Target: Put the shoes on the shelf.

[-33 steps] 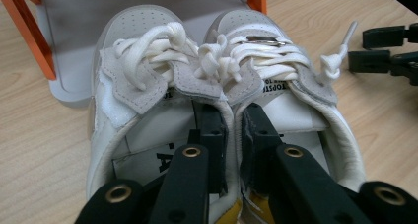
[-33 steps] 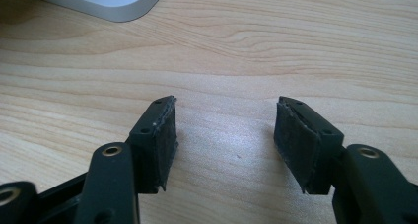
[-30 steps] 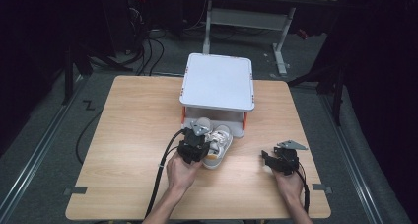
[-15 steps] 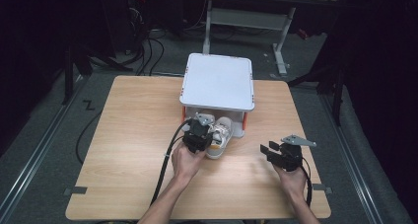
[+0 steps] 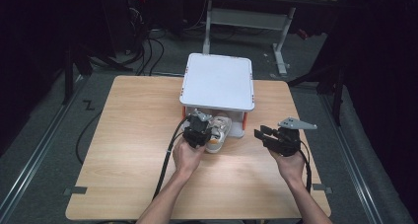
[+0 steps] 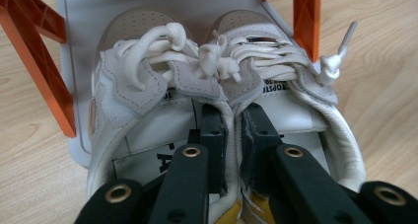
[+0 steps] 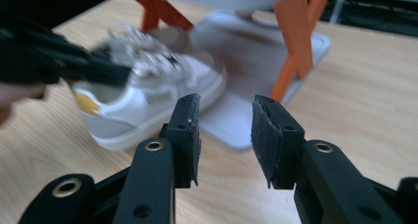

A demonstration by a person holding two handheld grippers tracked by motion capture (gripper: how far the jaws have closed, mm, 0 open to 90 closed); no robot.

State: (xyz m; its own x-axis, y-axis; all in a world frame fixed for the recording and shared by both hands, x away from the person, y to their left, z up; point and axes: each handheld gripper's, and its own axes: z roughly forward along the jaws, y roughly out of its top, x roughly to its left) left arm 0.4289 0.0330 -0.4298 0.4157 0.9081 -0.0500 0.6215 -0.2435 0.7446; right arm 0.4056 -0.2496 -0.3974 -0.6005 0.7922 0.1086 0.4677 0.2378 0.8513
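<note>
A pair of white sneakers lies with its toes on the lower shelf of a white rack with orange legs. My left gripper is shut on the two inner collars of the sneakers, pinching them together between its pads. To the right of the rack, my right gripper hangs above the table; its jaws have just been closing and nothing is between them. In the right gripper view, the gripper points at the blurred sneakers and the lower shelf.
The rack stands at the table's far middle, its white top plate over the lower shelf. Orange legs flank the shoes on both sides. A black cable trails from the left gripper over the wooden table.
My left gripper has carried the sneakers away from me, toward the rack's lower shelf. My right gripper has risen off the table and its jaws stand narrower.
</note>
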